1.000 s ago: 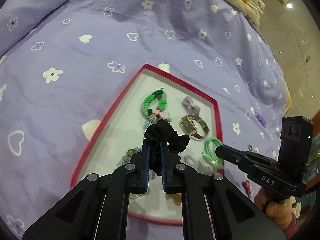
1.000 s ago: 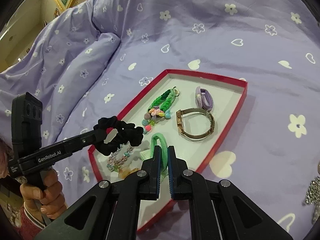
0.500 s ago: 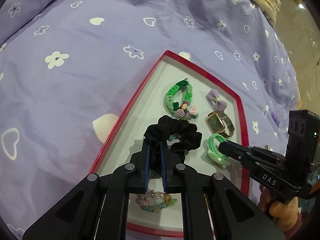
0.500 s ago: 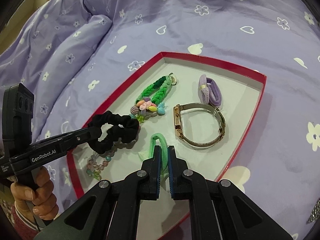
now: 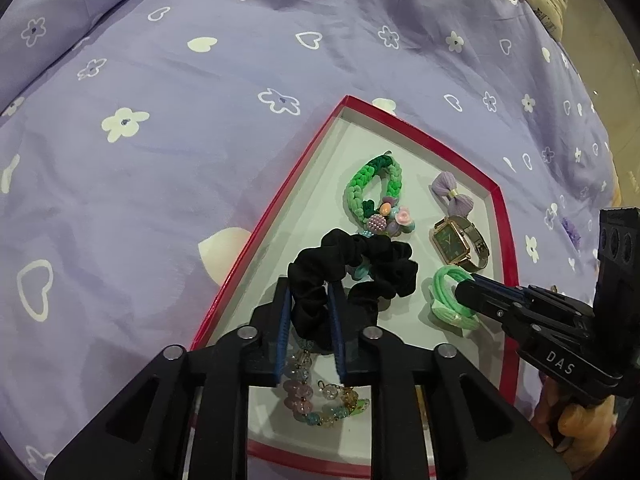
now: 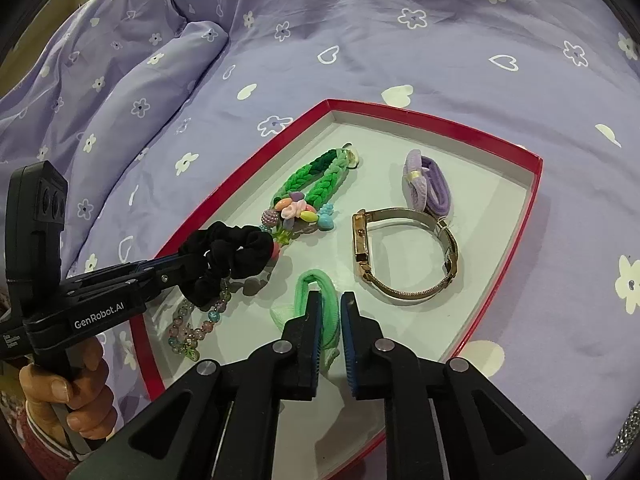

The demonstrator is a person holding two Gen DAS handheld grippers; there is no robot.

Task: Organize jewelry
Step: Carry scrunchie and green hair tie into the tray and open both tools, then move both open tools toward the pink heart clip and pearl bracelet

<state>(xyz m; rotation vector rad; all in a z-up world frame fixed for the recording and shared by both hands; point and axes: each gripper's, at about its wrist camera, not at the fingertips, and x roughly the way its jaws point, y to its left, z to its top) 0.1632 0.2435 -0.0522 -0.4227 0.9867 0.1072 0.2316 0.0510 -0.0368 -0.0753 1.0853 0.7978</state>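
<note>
A red-rimmed tray (image 5: 280, 200) (image 6: 400, 110) lies on a lilac bedspread. My left gripper (image 5: 310, 292) (image 6: 188, 260) is low over the tray's near left part. Its jaws are opening, and a black scrunchie (image 5: 360, 256) (image 6: 232, 252) sits loosely between them, resting on the tray floor. My right gripper (image 6: 328, 300) (image 5: 464, 290) is beside it. Its jaws are opening too, around a green hair tie (image 6: 310, 280) (image 5: 448, 300) that lies in the tray.
The tray also holds a green braided bracelet (image 5: 372, 184), a purple bow tie (image 5: 450, 194), a gold watch (image 6: 400, 264) and a beaded bracelet (image 5: 312, 400), partly under the scrunchie. A silvery piece (image 6: 624, 432) lies on the bedspread (image 6: 360, 20) at the right. A hand (image 6: 72, 400) holds each gripper.
Both grippers sank toward the tray with their pieces. In the last half second both pairs of jaws spread apart, and the scrunchie and green tie now rest on the tray floor.
</note>
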